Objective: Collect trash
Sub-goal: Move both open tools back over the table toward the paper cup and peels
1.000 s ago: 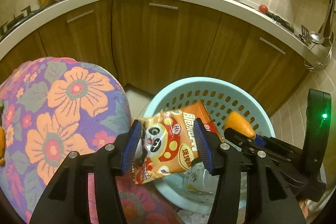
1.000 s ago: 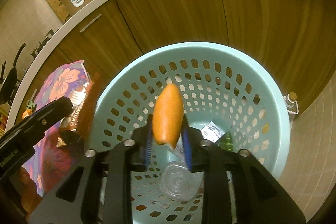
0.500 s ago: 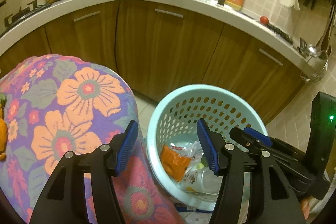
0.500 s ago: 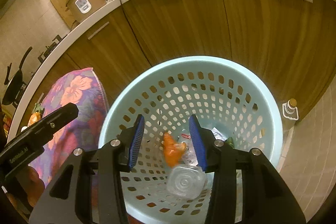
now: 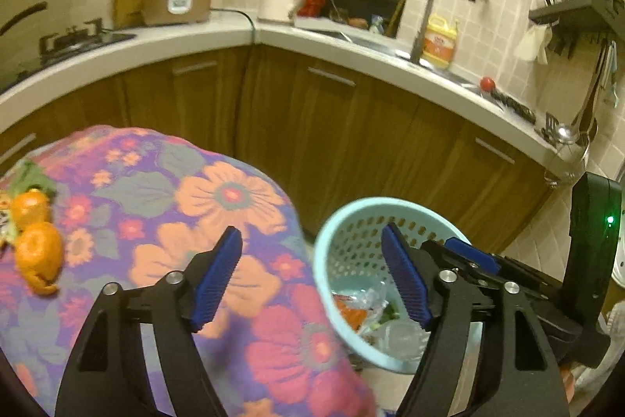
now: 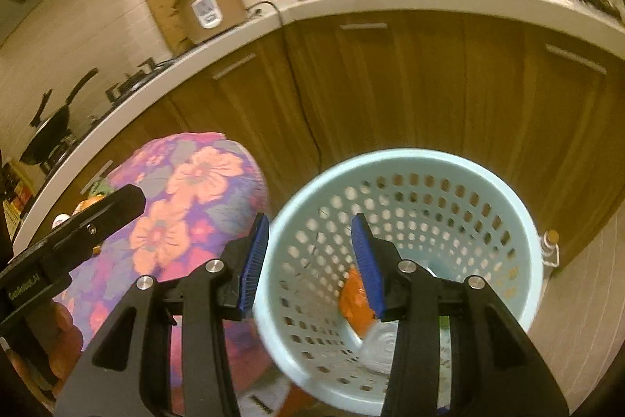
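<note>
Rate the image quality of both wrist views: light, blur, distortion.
Left wrist view: warm dim indoor light, fisheye bending the white curved countertop, floral purple tablecloth smeared by blur. Right wrist view: the same amber cast, pale blue perforated plastic basket softened at its near rim, upper counter items streaked, dark corners.

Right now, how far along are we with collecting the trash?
Done: the basket already holds an orange wrapper and a clear plastic bottle. In hand: nothing; the left tongs and right tongs are both open and empty. Left: orange peels lie on the flowered tablecloth, and look like the next pickup.
</note>
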### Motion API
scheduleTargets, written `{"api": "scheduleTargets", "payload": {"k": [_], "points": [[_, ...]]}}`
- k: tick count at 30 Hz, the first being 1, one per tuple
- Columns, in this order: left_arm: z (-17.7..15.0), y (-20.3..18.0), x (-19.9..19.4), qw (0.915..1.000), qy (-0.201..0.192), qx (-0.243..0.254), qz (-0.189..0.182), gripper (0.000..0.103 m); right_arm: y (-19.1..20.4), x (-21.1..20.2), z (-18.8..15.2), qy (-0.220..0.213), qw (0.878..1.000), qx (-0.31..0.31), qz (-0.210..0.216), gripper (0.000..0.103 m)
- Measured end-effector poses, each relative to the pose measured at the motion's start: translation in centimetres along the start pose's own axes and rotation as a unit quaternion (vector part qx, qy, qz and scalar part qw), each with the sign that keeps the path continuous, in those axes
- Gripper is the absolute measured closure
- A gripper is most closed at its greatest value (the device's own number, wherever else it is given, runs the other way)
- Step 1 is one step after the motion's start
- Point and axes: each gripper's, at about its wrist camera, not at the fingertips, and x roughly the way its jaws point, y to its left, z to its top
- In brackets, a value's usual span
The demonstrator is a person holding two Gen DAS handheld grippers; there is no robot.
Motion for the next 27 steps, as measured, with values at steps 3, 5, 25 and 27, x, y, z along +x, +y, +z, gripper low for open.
{"api": "scheduleTargets", "payload": {"k": [3,5,25,27], "points": [[0.2,1.8,-1.9,0.9998,-0.013,-0.004,0.015,0.03,2.3,-0.1,0.1,-0.001,1.0,-0.013,0.025,0.062],[0.3,3.3,-3.4,0.9992,-0.027,-0.009,0.027,0.03,4.4,0.0,0.0,-0.002,0.999,-0.029,0.041,0.062],[-1.5,27.2,-16.7,0.9542,-0.101,-0.163,0.229,0.028,27.5,7.0,-1.2,0.067,0.969,-0.188,0.146,0.052],[-2.1,30.3,-17.3,0.9504,-0.095,-0.192,0.226,0.028,29.4,8.4,-1.4,0.082,0.965,-0.197,0.155,0.052]]}}
